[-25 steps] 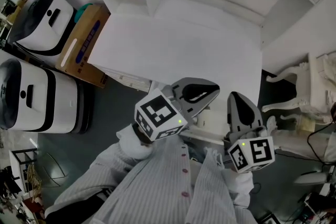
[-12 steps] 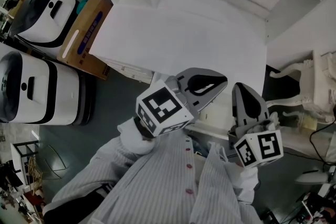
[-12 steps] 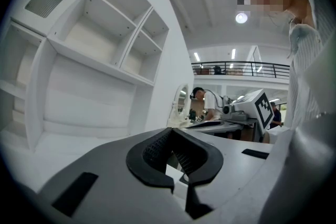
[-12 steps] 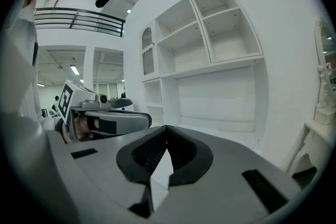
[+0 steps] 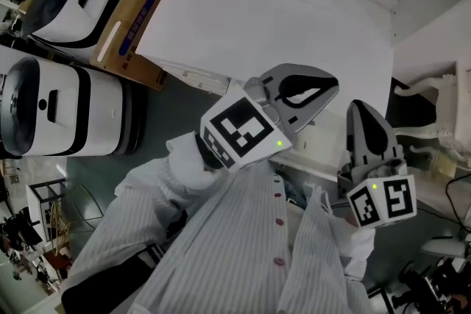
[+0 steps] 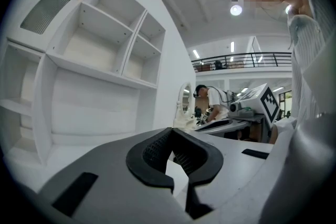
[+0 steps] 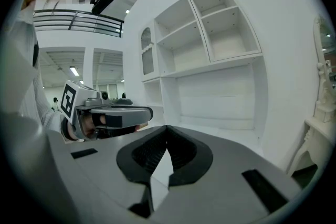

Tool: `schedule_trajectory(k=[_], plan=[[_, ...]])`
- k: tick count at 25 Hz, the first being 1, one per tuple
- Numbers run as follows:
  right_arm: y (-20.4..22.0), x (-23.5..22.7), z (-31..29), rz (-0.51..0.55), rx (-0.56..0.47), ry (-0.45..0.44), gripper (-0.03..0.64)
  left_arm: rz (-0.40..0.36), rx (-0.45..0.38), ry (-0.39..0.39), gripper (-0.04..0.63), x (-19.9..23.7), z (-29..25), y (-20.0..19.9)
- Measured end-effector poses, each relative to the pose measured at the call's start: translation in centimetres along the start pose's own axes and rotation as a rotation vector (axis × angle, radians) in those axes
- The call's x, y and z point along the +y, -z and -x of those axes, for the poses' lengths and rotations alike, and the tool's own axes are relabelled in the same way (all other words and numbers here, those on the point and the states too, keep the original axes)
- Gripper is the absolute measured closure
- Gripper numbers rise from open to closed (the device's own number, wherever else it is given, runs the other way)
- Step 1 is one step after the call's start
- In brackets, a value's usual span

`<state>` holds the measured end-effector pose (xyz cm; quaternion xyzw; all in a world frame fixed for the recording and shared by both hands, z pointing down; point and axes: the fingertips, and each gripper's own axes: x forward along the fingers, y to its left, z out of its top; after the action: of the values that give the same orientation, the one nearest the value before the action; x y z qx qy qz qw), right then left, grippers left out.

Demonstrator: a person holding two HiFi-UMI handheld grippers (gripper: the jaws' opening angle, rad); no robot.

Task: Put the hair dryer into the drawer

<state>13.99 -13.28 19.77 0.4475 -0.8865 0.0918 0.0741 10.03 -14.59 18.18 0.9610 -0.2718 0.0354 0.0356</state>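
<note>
My left hand-held gripper (image 5: 324, 95) and right hand-held gripper (image 5: 363, 114) had hardly moved, both clenched on nothing by the white surface (image 5: 280, 26), and I saw no hair dryer.

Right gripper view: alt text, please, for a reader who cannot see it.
The right gripper, its fingers shut with nothing between them, points at a white shelf unit above a white desktop. The left gripper shows at left.

You held the left gripper (image 5: 331, 90) roughly level out in front of you, its fingers (image 6: 152, 149) closed tip to tip with nothing between them. The right gripper (image 5: 366, 114) sat just beside it, tipped slightly downward, its fingers likewise closed and empty.
</note>
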Motion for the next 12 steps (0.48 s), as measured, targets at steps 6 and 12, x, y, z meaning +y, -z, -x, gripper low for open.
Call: schedule_trajectory(k=[6, 12], plan=[[0.4, 0.3, -0.2, 0.004, 0.016, -0.011, 0.606, -0.037, -0.009, -0.001, 0.586, -0.4, -0.4, -0.3], [0.6, 0.3, -0.2, -0.002, 0.026, -0.009, 0.606, -0.067, 0.024, 0.025, 0.586, -1.3, -0.8, 0.5]])
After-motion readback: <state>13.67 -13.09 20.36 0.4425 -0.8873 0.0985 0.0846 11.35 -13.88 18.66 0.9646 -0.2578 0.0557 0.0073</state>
